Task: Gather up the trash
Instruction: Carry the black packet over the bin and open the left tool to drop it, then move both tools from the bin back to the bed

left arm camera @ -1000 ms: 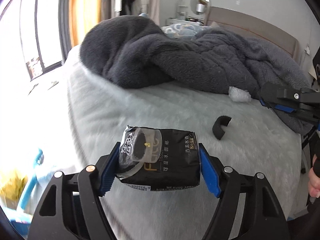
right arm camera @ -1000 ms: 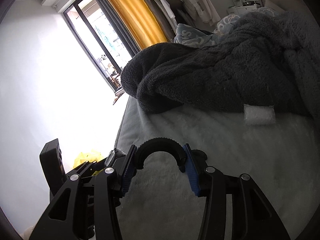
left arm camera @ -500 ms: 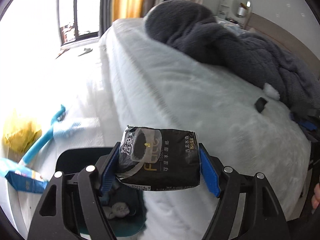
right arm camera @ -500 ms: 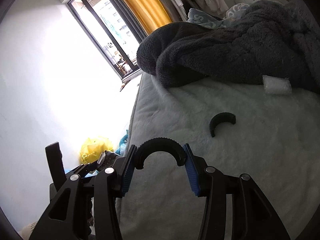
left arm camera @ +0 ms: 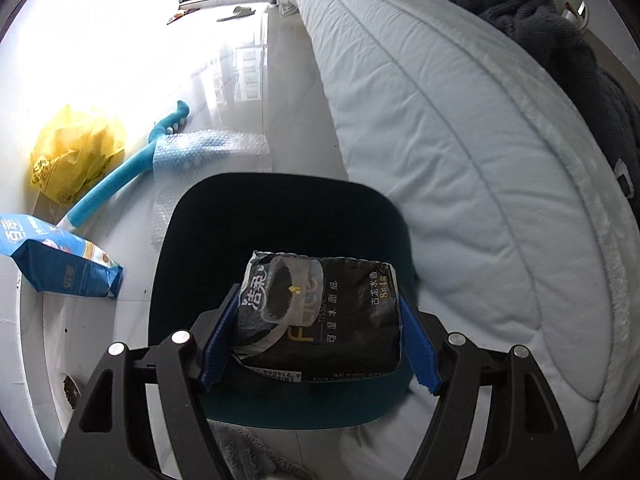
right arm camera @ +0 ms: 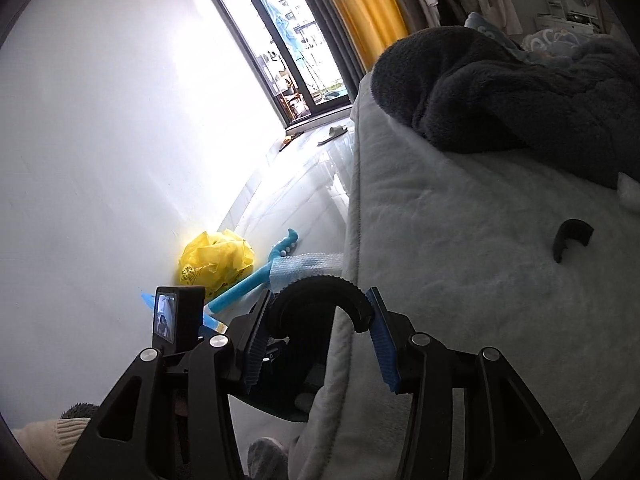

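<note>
Currently the left gripper (left arm camera: 320,344) is clamped wide on a black tissue pack (left arm camera: 320,316), blue pads pressed on both short sides; it is held over the mouth of the dark bin (left arm camera: 280,216) on the floor beside the bed (left arm camera: 460,160). Release looks like the next step, not yet made.

Right gripper (right arm camera: 316,340) is closed on a black half-ring clip (right arm camera: 320,292), ends pinched between the pads, arch upward, held at the bed edge near the bin.

Left to collect, as far as can be seen:
- a second black half-ring (right arm camera: 572,236) lying on the bed cover, well apart from both grippers
- a small white scrap (right arm camera: 628,192) at the foot of the dark blanket (right arm camera: 500,96)
- on the floor by the wall: crumpled yellow bag (left arm camera: 76,152), blue tube (left arm camera: 124,184), bubble wrap sheet (left arm camera: 208,152), blue snack bag (left arm camera: 60,260)

Bin contents cannot be made out; too dark.

Judgement: early-to-mid stage, two items in hand, none of the visible ones confirmed binned.
</note>
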Tool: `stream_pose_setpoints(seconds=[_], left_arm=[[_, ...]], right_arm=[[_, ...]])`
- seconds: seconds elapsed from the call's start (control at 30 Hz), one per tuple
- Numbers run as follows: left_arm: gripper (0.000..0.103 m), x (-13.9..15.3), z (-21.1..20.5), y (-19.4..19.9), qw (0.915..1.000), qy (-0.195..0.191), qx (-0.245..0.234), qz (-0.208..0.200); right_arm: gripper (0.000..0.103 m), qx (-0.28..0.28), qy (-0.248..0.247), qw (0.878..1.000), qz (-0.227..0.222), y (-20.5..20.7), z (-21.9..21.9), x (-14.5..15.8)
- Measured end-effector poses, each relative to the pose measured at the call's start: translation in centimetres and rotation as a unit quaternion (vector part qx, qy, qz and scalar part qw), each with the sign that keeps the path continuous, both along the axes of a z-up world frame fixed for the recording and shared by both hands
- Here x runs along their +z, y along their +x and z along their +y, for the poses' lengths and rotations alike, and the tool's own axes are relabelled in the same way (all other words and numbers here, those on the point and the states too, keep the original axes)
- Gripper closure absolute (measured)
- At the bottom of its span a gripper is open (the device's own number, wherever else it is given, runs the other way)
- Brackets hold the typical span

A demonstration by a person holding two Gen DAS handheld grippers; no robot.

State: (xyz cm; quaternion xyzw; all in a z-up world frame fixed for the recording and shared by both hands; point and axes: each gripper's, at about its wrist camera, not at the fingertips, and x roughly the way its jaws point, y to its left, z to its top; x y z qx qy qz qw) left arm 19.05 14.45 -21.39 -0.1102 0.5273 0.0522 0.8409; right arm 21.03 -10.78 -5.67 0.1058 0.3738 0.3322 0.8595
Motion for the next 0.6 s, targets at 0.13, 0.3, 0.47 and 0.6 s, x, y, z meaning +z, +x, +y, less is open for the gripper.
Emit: stream_pose_setpoints(seconds=[0.13, 0.3, 0.47, 0.6], left_arm=[[0.027, -2.6, 2.0, -0.8, 0.999, -0.009, 0.009, 0.042], [0.026, -5.0, 4.3, -2.0, 0.9959, -0.038, 0.013, 0.082], [0.017, -5.5, 6.1, -3.1, 0.9941, -0.066, 0.013, 0.085], [0.016, -4.7, 7.9, -3.9, 0.9946, -0.076, 0.016, 0.068]], right_arm=[[0.055, 0.021, -0.007, 1.0, 0.007, 0.1, 2.9, -0.7], [0.055, 0.047, -0.029, 0.998, 0.012, 0.0, 6.6, -1.7], [0.055, 0.062, -0.059, 0.996, 0.016, 0.4, 9.9, -2.9], [0.055, 0.074, -0.081, 0.993, 0.035, 1.1, 12.3, -4.6]])
